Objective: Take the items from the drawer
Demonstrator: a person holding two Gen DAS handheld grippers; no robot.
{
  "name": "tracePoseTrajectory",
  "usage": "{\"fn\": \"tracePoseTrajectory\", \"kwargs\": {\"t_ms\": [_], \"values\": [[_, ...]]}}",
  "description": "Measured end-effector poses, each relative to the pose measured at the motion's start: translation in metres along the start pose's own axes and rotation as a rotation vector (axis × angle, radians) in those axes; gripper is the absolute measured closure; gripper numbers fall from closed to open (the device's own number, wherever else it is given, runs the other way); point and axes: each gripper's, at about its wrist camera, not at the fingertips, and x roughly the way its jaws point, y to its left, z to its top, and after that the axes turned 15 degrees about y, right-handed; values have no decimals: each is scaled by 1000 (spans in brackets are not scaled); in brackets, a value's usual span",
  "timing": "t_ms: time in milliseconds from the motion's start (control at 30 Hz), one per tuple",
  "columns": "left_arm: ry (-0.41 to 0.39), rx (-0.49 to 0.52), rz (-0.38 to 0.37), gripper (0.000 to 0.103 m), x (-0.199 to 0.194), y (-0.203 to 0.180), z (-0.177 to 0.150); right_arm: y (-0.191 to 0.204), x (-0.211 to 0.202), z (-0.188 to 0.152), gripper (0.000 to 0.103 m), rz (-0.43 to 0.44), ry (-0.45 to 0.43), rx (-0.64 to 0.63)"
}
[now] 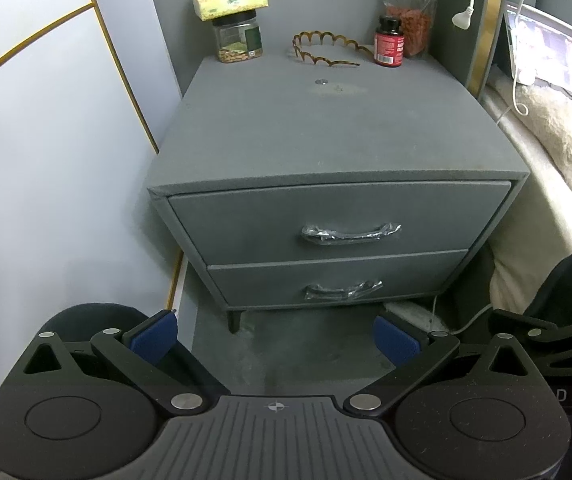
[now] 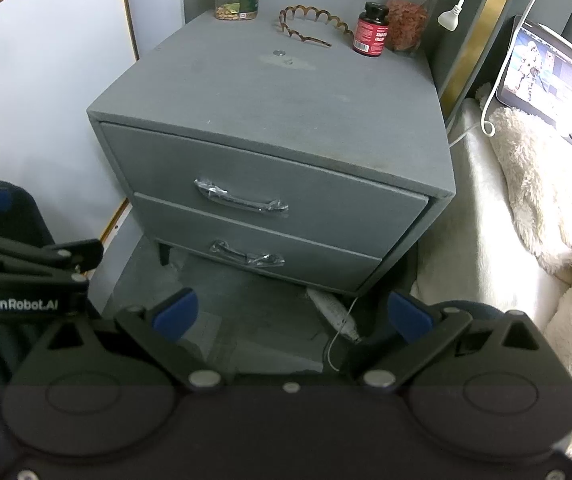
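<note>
My left gripper (image 1: 276,336) and right gripper (image 2: 294,312) hover low before the grey nightstand (image 1: 326,128), blue-padded jaws spread wide, empty. Both matte drawers are closed; the upper drawer (image 1: 338,216) bears a curved, plastic-wrapped handle (image 1: 351,233).

Grey nightstand (image 1: 326,128), red-labelled black bottle (image 1: 388,42)

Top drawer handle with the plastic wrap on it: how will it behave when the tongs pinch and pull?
The top drawer handle looks like a rigid metal bar, so it likely won't flex. Its crinkled plastic wrap may slide or bunch under the pads, making grip slippery. It stands off the drawer front, so hooking behind it probably beats pinching.
</note>
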Motion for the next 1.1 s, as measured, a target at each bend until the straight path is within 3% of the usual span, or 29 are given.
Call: {"fn": "tracePoseTrajectory", "kwargs": {"t_ms": [1100], "values": [[-10, 14, 24, 0, -2, 6, -5, 0, 1, 1, 0, 2, -1, -4]]}}
